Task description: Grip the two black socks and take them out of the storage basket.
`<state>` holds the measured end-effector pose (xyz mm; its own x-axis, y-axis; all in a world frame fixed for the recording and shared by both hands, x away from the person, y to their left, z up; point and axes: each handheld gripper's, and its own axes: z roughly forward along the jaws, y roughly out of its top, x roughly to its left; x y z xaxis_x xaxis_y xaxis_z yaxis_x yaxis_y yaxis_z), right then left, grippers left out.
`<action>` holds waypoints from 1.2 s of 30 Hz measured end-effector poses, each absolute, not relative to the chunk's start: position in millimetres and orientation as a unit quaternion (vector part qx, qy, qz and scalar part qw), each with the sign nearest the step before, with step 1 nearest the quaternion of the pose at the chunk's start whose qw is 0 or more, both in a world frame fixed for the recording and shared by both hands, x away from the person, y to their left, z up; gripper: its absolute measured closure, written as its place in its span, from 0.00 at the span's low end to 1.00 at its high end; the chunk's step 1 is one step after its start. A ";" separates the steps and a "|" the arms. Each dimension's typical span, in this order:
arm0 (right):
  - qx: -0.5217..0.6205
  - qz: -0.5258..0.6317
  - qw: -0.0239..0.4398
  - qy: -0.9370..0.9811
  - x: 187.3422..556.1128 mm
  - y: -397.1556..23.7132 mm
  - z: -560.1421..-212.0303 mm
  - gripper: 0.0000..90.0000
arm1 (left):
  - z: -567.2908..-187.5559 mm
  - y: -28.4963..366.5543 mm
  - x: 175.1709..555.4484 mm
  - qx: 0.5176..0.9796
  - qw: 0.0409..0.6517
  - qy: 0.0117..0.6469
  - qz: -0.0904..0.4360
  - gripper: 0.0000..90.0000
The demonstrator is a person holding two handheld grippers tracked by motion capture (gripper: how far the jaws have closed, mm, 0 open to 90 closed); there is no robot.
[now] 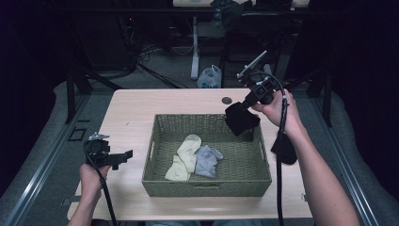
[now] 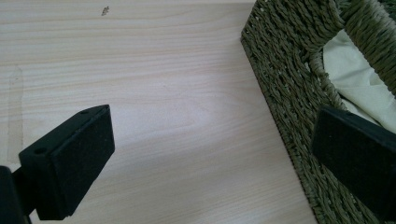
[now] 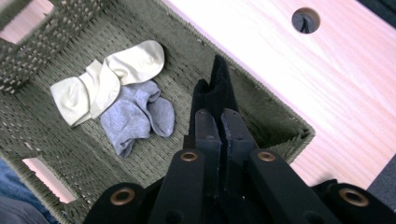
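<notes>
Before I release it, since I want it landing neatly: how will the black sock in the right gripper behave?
Likely floppy: the black sock droops limp below the right gripper. Probably light, hanging from one pinched edge. Over the basket it should crumple like the socks lying there.

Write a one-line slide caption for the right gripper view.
Right gripper holds a black sock over a woven basket containing cream socks and grey socks.
</notes>
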<state>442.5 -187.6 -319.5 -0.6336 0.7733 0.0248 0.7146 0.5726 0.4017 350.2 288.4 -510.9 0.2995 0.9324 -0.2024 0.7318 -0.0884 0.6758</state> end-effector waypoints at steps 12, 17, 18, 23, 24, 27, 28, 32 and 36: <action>0.433 0.207 0.105 0.871 436.6 -211.4 -285.8 0.97 | -511.2 288.2 350.3 0.724 0.354 0.575 0.141 0.00; 0.443 0.211 0.116 0.864 434.2 -227.8 -277.5 0.97 | -511.1 288.5 350.2 0.723 0.355 0.575 0.141 0.00; 0.445 0.213 0.117 0.862 433.8 -230.6 -276.5 0.97 | -511.1 288.5 350.2 0.723 0.355 0.575 0.141 0.00; 0.461 0.213 0.126 0.852 430.7 -251.5 -271.7 0.97 | -511.1 288.4 350.4 0.724 0.355 0.575 0.141 0.00; 0.464 0.215 0.127 0.850 429.9 -255.7 -271.3 0.97 | -511.2 288.3 350.4 0.723 0.355 0.576 0.141 0.00; 0.474 0.216 0.132 0.843 427.5 -269.3 -270.4 0.97 | -511.2 288.2 350.4 0.723 0.355 0.575 0.142 0.00; 0.479 0.217 0.134 0.840 426.7 -273.9 -270.3 0.97 | -511.2 288.1 350.3 0.723 0.355 0.576 0.141 0.00; 0.496 0.221 0.139 0.828 422.8 -294.4 -270.2 0.97 | -511.3 288.1 350.5 0.723 0.355 0.575 0.142 0.00; 0.511 0.219 0.142 0.819 420.1 -310.6 -275.1 0.97 | -511.2 288.0 350.4 0.723 0.354 0.576 0.142 0.00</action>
<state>420.1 -310.6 -275.1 -0.4369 0.8995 -0.0085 0.7750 0.3811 0.5041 350.4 288.0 -511.2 0.2959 0.9336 -0.2019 0.7322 -0.0859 0.6756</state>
